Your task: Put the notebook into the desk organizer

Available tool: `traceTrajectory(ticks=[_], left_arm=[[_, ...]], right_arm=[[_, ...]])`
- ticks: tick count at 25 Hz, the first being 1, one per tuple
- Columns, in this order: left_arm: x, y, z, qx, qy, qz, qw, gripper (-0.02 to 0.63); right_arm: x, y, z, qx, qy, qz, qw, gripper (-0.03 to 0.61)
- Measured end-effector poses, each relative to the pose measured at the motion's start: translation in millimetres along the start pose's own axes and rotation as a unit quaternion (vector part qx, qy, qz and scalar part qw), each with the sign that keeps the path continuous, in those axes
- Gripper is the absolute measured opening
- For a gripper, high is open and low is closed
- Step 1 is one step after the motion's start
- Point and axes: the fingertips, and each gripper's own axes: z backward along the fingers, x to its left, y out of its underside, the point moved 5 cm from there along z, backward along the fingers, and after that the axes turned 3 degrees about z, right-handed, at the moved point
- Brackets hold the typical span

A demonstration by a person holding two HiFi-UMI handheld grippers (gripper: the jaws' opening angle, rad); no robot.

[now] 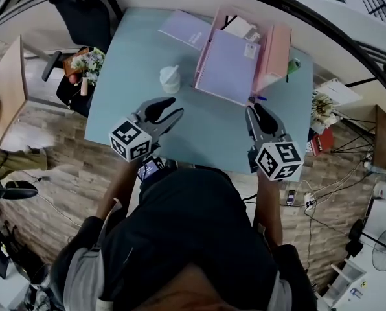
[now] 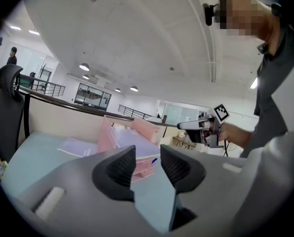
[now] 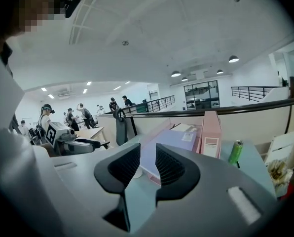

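Head view, surface: pale blue table (image 1: 206, 135). Both my grippers hover over its near edge, with open tabletop ahead.
Head view, target: lilac notebook (image 1: 227, 67) lies slanted against the pink desk organizer (image 1: 275, 54) and looks not fully seated.
Head view, obstacle: white cup (image 1: 170, 80) stands just left of the notebook.
Left gripper view: my left gripper (image 2: 148, 157) is moderately parted and empty.
Right gripper view: my right gripper (image 3: 148, 154) is narrowly parted and empty. I judge it should widen before taking the notebook's free edge, keeping clear of the green can (image 3: 235, 152).
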Motion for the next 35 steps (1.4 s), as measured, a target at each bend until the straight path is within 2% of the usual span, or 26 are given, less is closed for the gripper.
traceTrajectory(ticks=[13, 18, 21, 24, 29, 35], left_arm=[[38.4, 16.4, -67.5, 0.022, -0.014, 0.068, 0.9973, 0.179], [50.1, 22.1, -88.7, 0.025, -0.025, 0.091, 0.9952, 0.189], [58.5, 27.9, -98.7, 0.029, -0.034, 0.106, 0.9933, 0.217], [67.0, 33.9, -108.0, 0.036, -0.04, 0.119, 0.9914, 0.256], [74.1, 39.8, -118.9, 0.039, -0.038, 0.142, 0.9884, 0.27], [77.2, 45.0, -131.2, 0.048, -0.026, 0.151, 0.9871, 0.268]], right_arm=[[-55.1, 37.4, -38.1, 0.047, -0.016, -0.073, 0.996, 0.083], [-69.5, 54.9, -52.5, 0.068, -0.024, -0.094, 0.993, 0.123], [-75.9, 66.2, -62.6, 0.078, -0.03, -0.11, 0.99, 0.149], [-80.2, 74.9, -73.1, 0.082, -0.046, -0.143, 0.985, 0.175], [-83.2, 87.1, -86.1, 0.086, -0.072, -0.207, 0.972, 0.212], [-80.1, 97.5, -100.8, 0.095, -0.087, -0.239, 0.962, 0.213]])
